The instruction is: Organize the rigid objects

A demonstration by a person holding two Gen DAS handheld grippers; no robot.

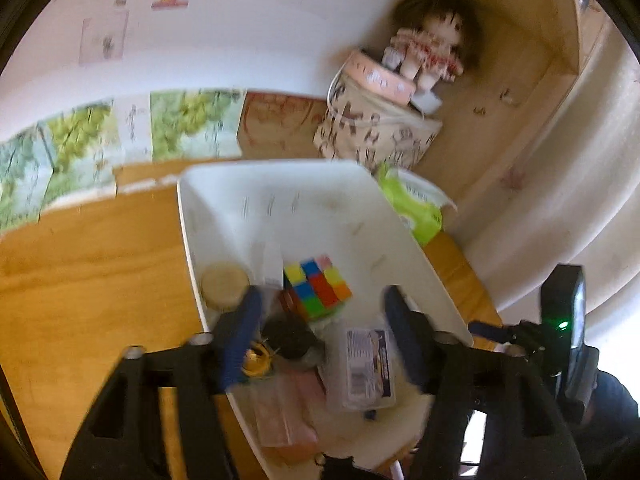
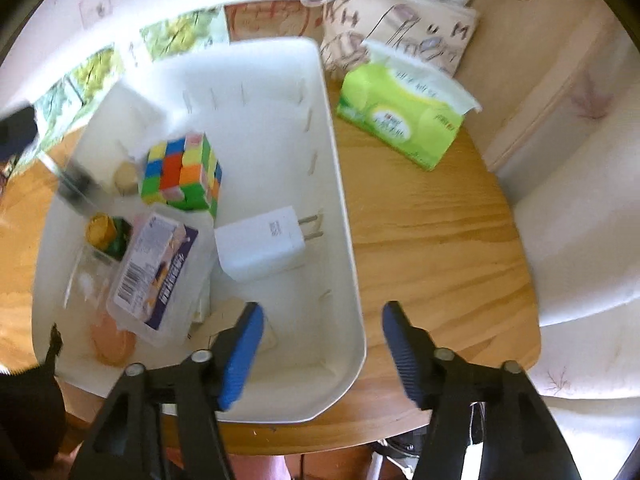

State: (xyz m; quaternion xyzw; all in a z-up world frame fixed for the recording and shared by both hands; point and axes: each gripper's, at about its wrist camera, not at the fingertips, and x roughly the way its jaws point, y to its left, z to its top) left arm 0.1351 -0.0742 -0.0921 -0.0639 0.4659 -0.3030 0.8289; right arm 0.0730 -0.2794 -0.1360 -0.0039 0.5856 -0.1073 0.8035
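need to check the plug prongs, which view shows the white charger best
The right wrist view: the white charger lies unobstructed in the white bin, both prongs visible. In the left wrist view I cannot pick it out among the blurred clutter.

Both wrist views look steeply down, close over the white bin [image 2: 344, 216] on the wooden table [image 2: 432, 240]. Each shows the colour cube [image 1: 318, 286], labelled box [image 2: 154, 276] and wall at top.

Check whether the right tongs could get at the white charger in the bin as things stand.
Probably yes. The right tongs are open and empty above the bin, and the charger lies exposed on its floor, prongs toward the wall, nothing on top.
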